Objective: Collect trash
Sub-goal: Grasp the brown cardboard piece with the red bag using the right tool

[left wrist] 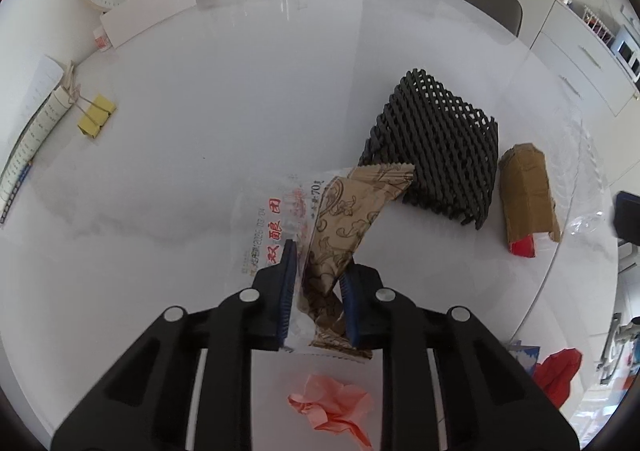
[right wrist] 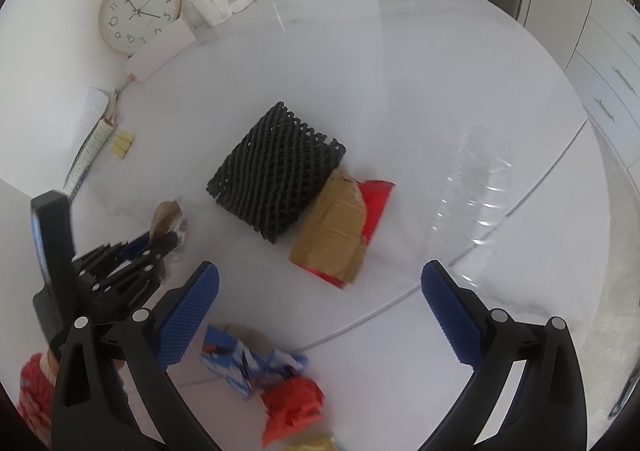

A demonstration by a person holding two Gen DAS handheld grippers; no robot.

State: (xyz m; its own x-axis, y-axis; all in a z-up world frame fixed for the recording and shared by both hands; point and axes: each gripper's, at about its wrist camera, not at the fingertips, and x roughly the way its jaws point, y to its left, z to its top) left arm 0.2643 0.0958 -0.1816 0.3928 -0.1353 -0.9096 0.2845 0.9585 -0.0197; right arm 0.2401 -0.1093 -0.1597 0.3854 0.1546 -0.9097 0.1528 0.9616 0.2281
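Left gripper [left wrist: 316, 271] clamped on wrapper [left wrist: 340, 227], lower centre of frame. Right gripper [right wrist: 320, 315] jaws wide, empty, above table [right wrist: 400, 71]. Black mesh [right wrist: 276, 179] centre frame.

On the white round table [left wrist: 240, 99] lie a black foam net sleeve [left wrist: 440, 147], a brown-taped red packet [left wrist: 528, 199], a pink crumpled tissue [left wrist: 336, 407], yellow binder clips [left wrist: 97, 115], and a clear wrapper [left wrist: 280, 219] with red print and a brown floral-scroll pattern.

foam net [right wrist: 276, 175] on table [right wrist: 400, 71] | carton [right wrist: 332, 235] touching its right
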